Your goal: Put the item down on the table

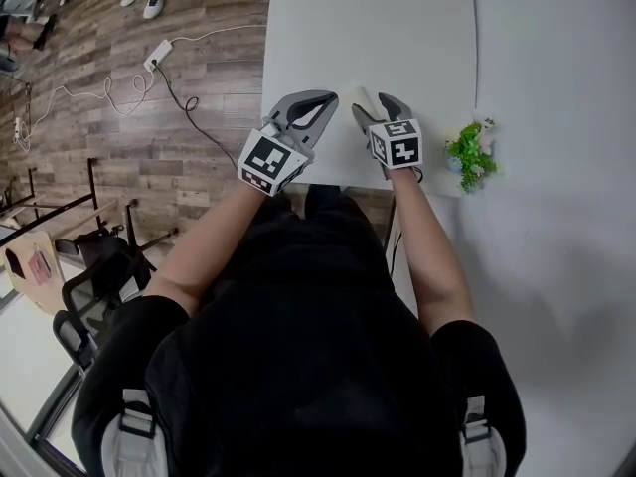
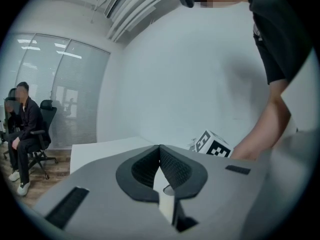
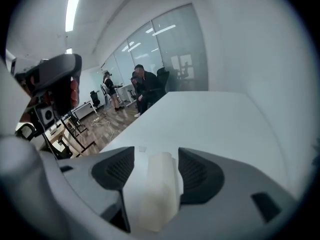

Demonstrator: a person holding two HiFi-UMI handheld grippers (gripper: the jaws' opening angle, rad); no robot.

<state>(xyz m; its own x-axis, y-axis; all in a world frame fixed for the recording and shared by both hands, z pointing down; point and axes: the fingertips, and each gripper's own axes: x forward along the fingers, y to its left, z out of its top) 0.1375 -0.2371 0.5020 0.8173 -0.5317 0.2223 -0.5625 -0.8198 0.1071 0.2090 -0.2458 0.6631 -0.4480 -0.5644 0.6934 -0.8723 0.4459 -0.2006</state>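
A pale cream block [image 3: 152,194] sits between the jaws of my right gripper [image 3: 156,151], which is shut on it. From the head view the block [image 1: 367,97] shows as a white sliver between that gripper's [image 1: 374,103] fingers, just above the white table [image 1: 368,28] near its front edge. My left gripper [image 1: 324,100] hovers to the left of it with its jaws pressed together and nothing in them. In the left gripper view the pads [image 2: 172,166] meet at my left gripper's [image 2: 160,148] tip, and the right gripper's marker cube [image 2: 212,144] shows beyond.
A small green plant [image 1: 470,157] stands just right of my right gripper. A second white surface [image 1: 556,117] adjoins the table on the right. A power strip with cables [image 1: 157,56] lies on the wooden floor at left. People sit on chairs [image 2: 22,126] across the room.
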